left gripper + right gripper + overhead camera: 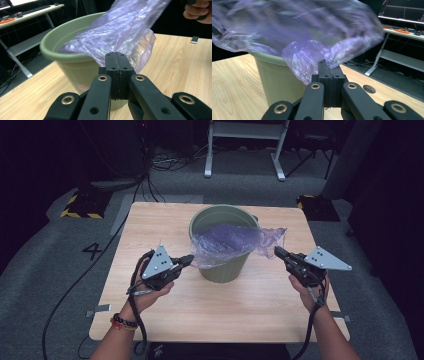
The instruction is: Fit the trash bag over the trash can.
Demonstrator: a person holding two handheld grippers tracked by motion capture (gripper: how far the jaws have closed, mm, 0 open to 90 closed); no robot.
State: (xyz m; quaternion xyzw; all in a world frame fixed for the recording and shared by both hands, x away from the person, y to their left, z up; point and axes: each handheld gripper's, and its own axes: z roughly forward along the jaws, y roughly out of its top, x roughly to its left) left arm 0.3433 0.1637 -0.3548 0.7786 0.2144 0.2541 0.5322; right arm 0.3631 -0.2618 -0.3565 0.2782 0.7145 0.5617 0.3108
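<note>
A green plastic bin (222, 245) stands upright in the middle of a wooden table (150, 235). A thin purple plastic bag (235, 240) is stretched across its open top, partly draped inside. The left gripper (189, 259) has its jaws pressed together on the bag's left edge; the right gripper (276, 251) pinches the right edge the same way.
</note>
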